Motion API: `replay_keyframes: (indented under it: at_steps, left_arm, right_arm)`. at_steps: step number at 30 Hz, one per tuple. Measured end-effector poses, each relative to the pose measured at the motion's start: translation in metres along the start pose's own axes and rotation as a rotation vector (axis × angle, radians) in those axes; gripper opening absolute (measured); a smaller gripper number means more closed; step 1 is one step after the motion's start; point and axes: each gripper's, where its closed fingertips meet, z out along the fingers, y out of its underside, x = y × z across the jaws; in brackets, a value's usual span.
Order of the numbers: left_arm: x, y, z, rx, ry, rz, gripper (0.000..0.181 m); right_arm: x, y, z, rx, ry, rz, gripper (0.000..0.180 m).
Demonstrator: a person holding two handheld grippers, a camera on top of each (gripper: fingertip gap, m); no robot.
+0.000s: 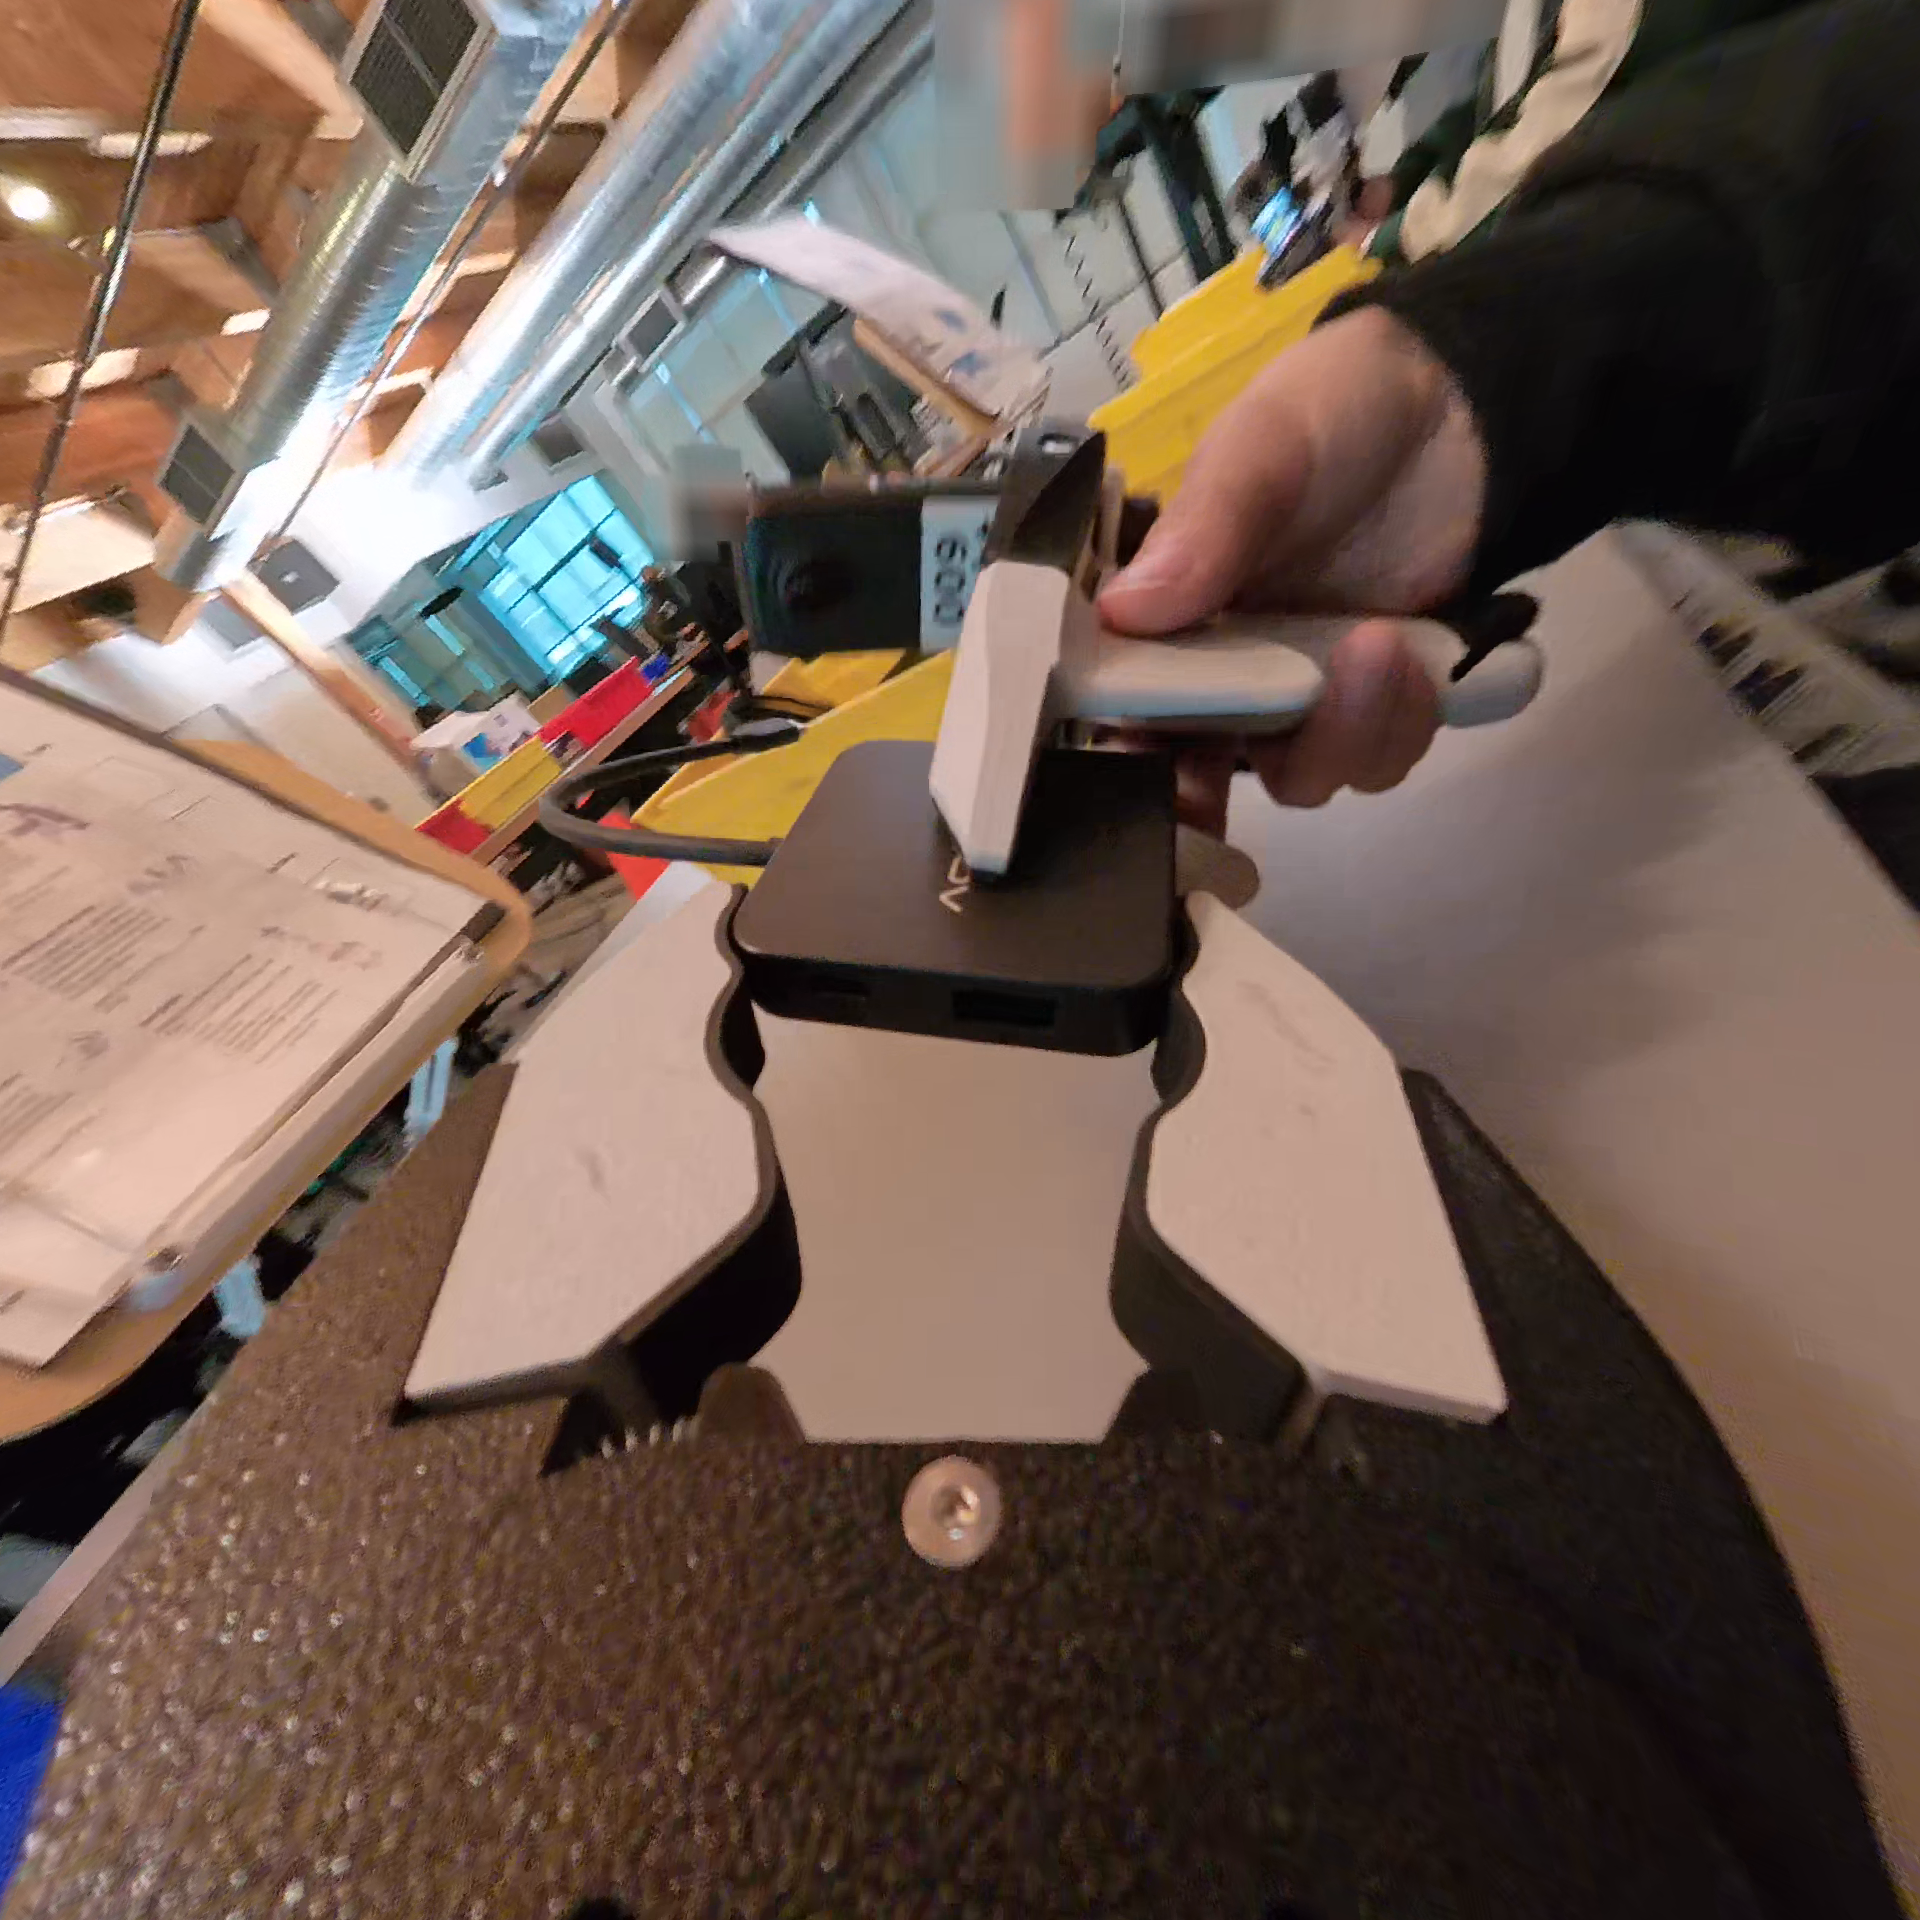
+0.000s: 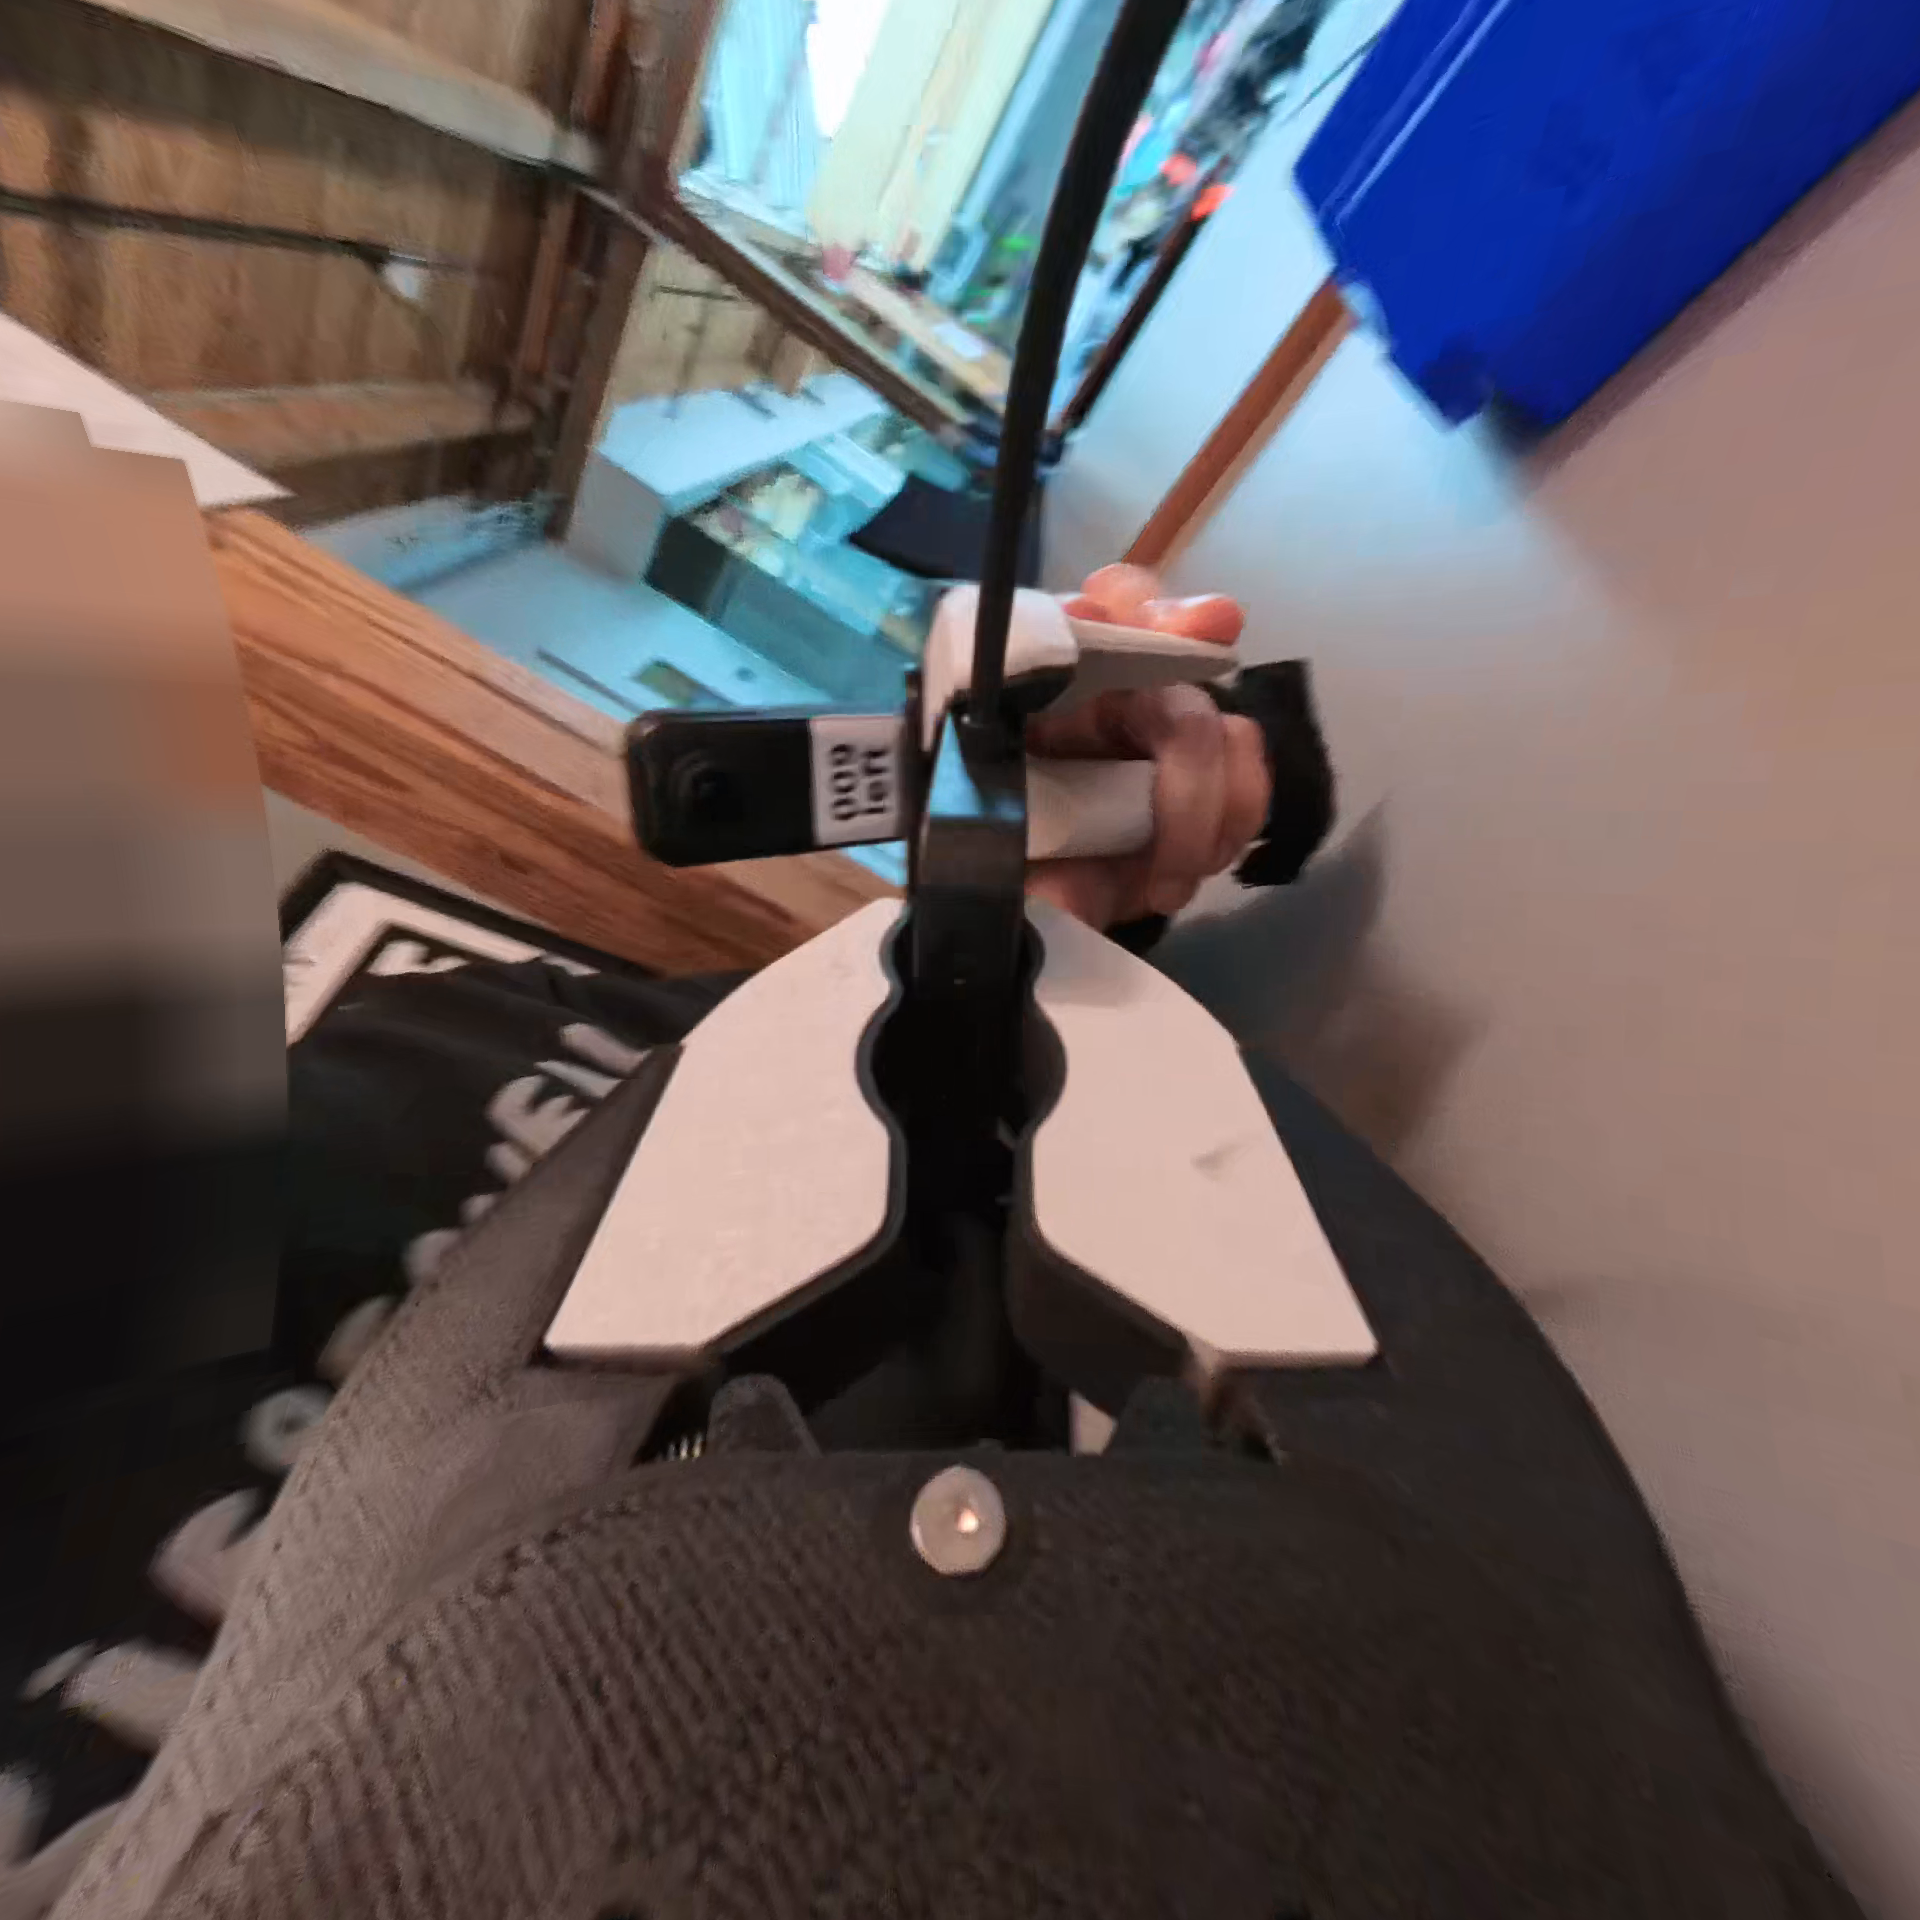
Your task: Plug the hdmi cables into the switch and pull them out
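The black HDMI switch (image 1: 883, 894) is a flat box held in the air above the white table (image 1: 1558, 935). My left gripper (image 1: 961, 935) is shut on its two sides. Two ports on its near edge face me and hold nothing. A black cable (image 1: 623, 810) leaves its far left corner. My right gripper (image 1: 1081, 862), held by a hand (image 1: 1330, 499), clamps the switch from above and below. In the right wrist view my right gripper (image 2: 961, 940) is shut on the switch (image 2: 961, 894), seen edge-on. The cable (image 2: 1023, 364) rises from it. The left gripper (image 2: 997, 738) is just beyond.
A clipboard with papers (image 1: 208, 987) is close on the left. Yellow bins (image 1: 1226, 332) and red ones stand behind. A blue bin (image 2: 1610, 187) sits on the table at the upper right. A wooden edge (image 2: 468, 707) and dark printed clothing (image 2: 416, 1091) lie to the left.
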Motion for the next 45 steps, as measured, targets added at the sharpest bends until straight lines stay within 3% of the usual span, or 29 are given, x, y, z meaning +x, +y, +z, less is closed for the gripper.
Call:
replay_keyframes:
  at_steps: [5, 9, 11, 15, 21, 29, 34, 37, 38, 39, 43, 45]
  left_arm:
    - [-0.004, 0.008, 0.004, -0.022, -0.053, -0.064, 0.074]
    - [-0.011, 0.006, -0.002, -0.007, -0.071, -0.119, 0.08]
    - [-0.015, 0.008, -0.005, 0.0, -0.079, -0.14, 0.077]
    - [-0.018, 0.017, -0.005, -0.009, -0.087, -0.164, 0.071]
    - [-0.016, 0.026, -0.004, -0.026, -0.08, -0.186, 0.067]
    - [-0.019, 0.025, -0.005, -0.011, -0.079, -0.217, 0.061]
    - [-0.015, 0.026, -0.004, -0.021, -0.062, -0.211, 0.06]
    - [-0.015, 0.026, -0.005, -0.018, -0.059, -0.215, 0.059]
    - [-0.015, 0.026, -0.005, -0.017, -0.059, -0.217, 0.059]
    - [-0.016, 0.026, -0.005, -0.016, -0.059, -0.218, 0.058]
    - [-0.015, 0.025, -0.004, -0.016, -0.054, -0.217, 0.058]
    - [-0.014, 0.026, -0.004, -0.018, -0.05, -0.215, 0.057]
  right_arm:
    - [0.014, -0.003, -0.009, -0.047, 0.126, -0.078, 0.014]
    - [0.009, -0.042, -0.059, -0.024, 0.322, -0.25, 0.014]
    - [0.009, -0.079, -0.108, -0.006, 0.532, -0.359, 0.014]
    - [0.035, -0.142, -0.248, -0.177, 1.185, -0.491, 0.014]
    - [0.078, -0.162, -0.399, -0.629, 1.679, -0.314, 0.014]
    - [0.112, -0.172, -0.44, -0.993, 1.704, -0.224, 0.014]
    - [0.132, -0.161, -0.433, -1.071, 1.525, -0.195, 0.014]
    - [0.139, -0.154, -0.434, -1.063, 1.458, -0.228, 0.02]
    - [0.138, -0.155, -0.438, -1.047, 1.479, -0.252, 0.039]
    - [0.137, -0.158, -0.443, -1.011, 1.511, -0.256, 0.043]
    - [0.127, -0.168, -0.443, -0.735, 1.507, -0.224, 0.034]
    - [0.118, -0.172, -0.453, -0.688, 1.563, -0.221, 0.04]
